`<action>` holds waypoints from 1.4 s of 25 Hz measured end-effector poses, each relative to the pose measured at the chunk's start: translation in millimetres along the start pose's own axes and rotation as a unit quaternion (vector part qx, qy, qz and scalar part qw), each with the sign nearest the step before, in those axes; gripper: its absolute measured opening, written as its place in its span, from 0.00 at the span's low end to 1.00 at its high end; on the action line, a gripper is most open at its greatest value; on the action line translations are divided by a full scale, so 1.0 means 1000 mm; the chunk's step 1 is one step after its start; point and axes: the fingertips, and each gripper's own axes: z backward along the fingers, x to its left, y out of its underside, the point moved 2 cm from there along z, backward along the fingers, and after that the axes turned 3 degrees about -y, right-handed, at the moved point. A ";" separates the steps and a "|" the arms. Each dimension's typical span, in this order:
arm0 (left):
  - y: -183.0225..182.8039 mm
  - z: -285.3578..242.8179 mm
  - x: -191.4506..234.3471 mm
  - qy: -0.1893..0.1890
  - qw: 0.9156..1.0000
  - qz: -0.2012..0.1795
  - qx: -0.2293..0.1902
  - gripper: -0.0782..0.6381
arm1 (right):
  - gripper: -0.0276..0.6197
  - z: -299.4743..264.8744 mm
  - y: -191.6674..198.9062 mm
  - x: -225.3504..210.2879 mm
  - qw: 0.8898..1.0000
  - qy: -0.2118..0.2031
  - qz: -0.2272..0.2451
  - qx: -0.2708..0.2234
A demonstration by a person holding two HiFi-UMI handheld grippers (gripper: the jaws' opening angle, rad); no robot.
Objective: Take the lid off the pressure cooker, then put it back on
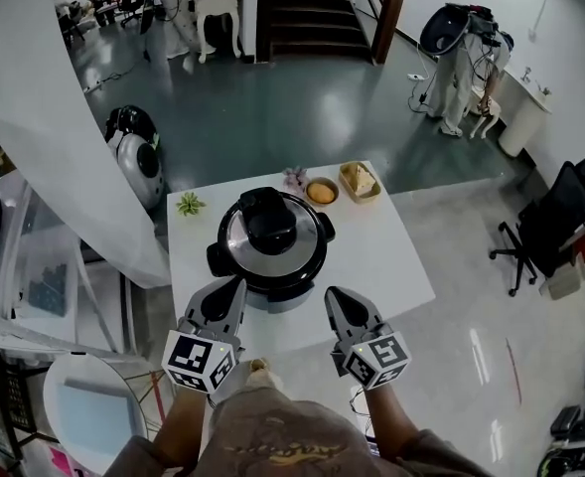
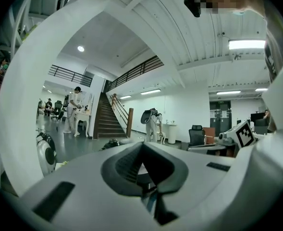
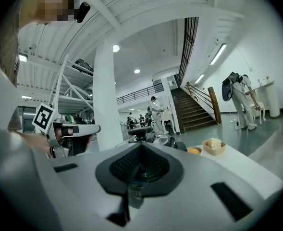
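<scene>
The pressure cooker [image 1: 272, 256] stands mid-table, a little toward the left edge of the white table [image 1: 396, 261], with its lid [image 1: 269, 222] on. We hold the left gripper [image 1: 236, 286] and the right gripper [image 1: 332, 293] over the near edge, one at each side of the cooker's front, and both have their jaws pressed together with nothing between them. A small plant [image 1: 190, 204] sits by the left edge, while an orange bowl [image 1: 321, 192] and a basket [image 1: 360, 180] sit along the far edge.

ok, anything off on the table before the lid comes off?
Nothing stands out. The pressure cooker stands upright with its lid level on top; the bowl, basket and small plant near it are upright, no spills.
</scene>
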 end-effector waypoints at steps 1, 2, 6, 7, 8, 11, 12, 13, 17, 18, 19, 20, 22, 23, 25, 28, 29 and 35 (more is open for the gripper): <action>-0.002 -0.006 0.005 0.003 1.000 0.001 -0.001 0.11 | 0.04 -0.006 -0.003 -0.002 1.000 0.002 0.001 -0.002; -0.003 -0.011 0.009 0.006 1.000 0.001 -0.002 0.11 | 0.04 -0.012 -0.006 -0.004 1.000 0.004 0.002 -0.003; -0.007 -0.028 0.023 0.018 1.000 -0.003 -0.004 0.11 | 0.04 -0.030 -0.014 -0.007 1.000 0.008 0.006 -0.011; -0.007 -0.032 0.024 0.021 1.000 -0.004 -0.004 0.11 | 0.04 -0.033 -0.015 -0.008 1.000 0.009 0.007 -0.011; -0.007 -0.035 0.026 0.023 1.000 -0.004 -0.003 0.11 | 0.04 -0.035 -0.016 -0.009 1.000 0.010 0.008 -0.011; -0.009 -0.040 0.028 0.025 1.000 -0.004 -0.001 0.11 | 0.04 -0.041 -0.021 -0.014 1.000 0.012 0.011 -0.011; -0.010 -0.042 0.028 0.024 1.000 -0.004 -0.001 0.11 | 0.04 -0.042 -0.023 -0.017 1.000 0.013 0.013 -0.012; -0.011 -0.043 0.028 0.023 1.000 -0.003 -0.001 0.11 | 0.04 -0.043 -0.025 -0.019 1.000 0.014 0.014 -0.014; -0.015 -0.048 0.028 0.015 1.000 0.001 -0.002 0.11 | 0.04 -0.048 -0.032 -0.025 1.000 0.005 0.016 -0.018; -0.015 -0.049 0.028 0.013 1.000 0.001 -0.003 0.11 | 0.04 -0.050 -0.032 -0.026 1.000 0.002 0.016 -0.016; -0.016 -0.049 0.027 0.009 1.000 0.002 -0.004 0.11 | 0.04 -0.052 -0.033 -0.027 1.000 -0.002 0.016 -0.015; -0.016 -0.050 0.028 0.005 1.000 0.002 -0.006 0.11 | 0.04 -0.054 -0.033 -0.029 1.000 -0.005 0.016 -0.014; -0.017 -0.052 0.029 -0.001 1.000 0.005 -0.010 0.11 | 0.04 -0.057 -0.034 -0.032 1.000 -0.011 0.015 -0.016; -0.017 -0.053 0.028 -0.002 1.000 0.006 -0.012 0.11 | 0.04 -0.059 -0.035 -0.034 1.000 -0.014 0.013 -0.018; -0.017 -0.056 0.025 0.001 1.000 0.008 -0.014 0.12 | 0.05 -0.059 -0.035 -0.038 1.000 -0.021 0.011 -0.018; -0.016 -0.059 0.021 0.011 1.000 0.017 -0.012 0.20 | 0.11 -0.060 -0.037 -0.040 0.999 -0.040 0.014 -0.013; -0.016 -0.060 0.021 0.013 1.000 0.022 -0.012 0.21 | 0.14 -0.061 -0.039 -0.040 0.999 -0.049 0.016 -0.011; -0.015 -0.067 0.017 0.033 0.999 0.016 -0.009 0.35 | 0.33 -0.070 -0.039 -0.040 0.994 -0.109 0.029 0.010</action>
